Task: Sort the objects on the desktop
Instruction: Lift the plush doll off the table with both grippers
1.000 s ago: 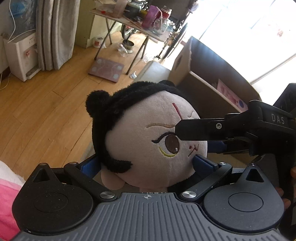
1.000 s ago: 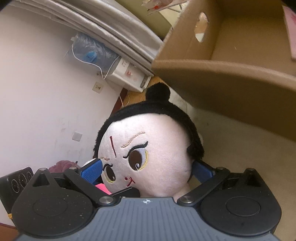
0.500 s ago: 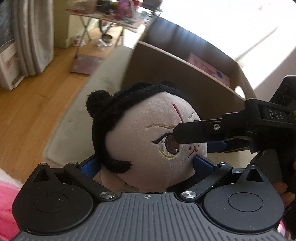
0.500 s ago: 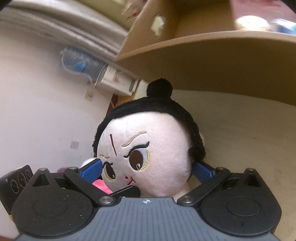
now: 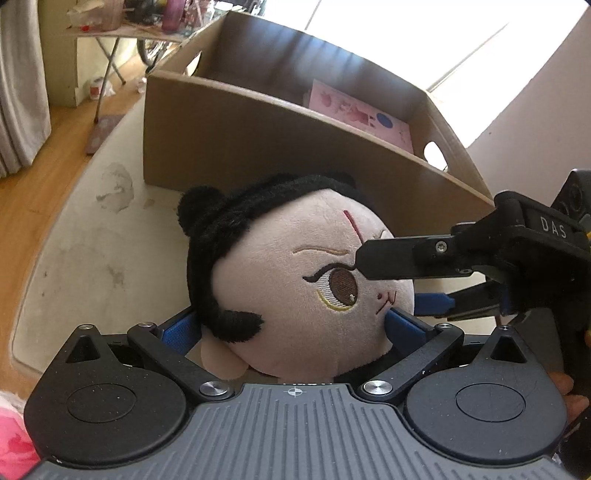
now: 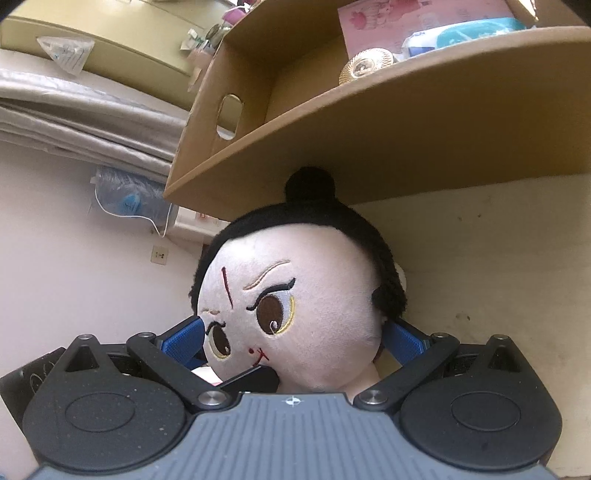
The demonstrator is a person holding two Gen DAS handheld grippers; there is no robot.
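Observation:
A plush doll head [image 5: 295,280] with black hair, a pale face and brown eyes sits between the fingers of both grippers. My left gripper [image 5: 291,328] is shut on it at the neck. My right gripper [image 6: 291,336] is shut on it too, and its black finger [image 5: 406,264] crosses the doll's face in the left wrist view. The doll [image 6: 295,306] hangs just above the cream tabletop [image 5: 92,240], in front of the near wall of an open cardboard box [image 5: 258,140].
The box [image 6: 369,122] holds a pink card [image 5: 362,114], a gold round item [image 6: 365,66] and a blue-white packet [image 6: 461,35]. A folding table [image 5: 122,33] with clutter stands on the wooden floor at the back left. Pink cloth [image 5: 14,443] lies at the lower left.
Both grippers have carried the doll toward the cardboard box, which now fills the view behind it. The grip on the doll has not changed.

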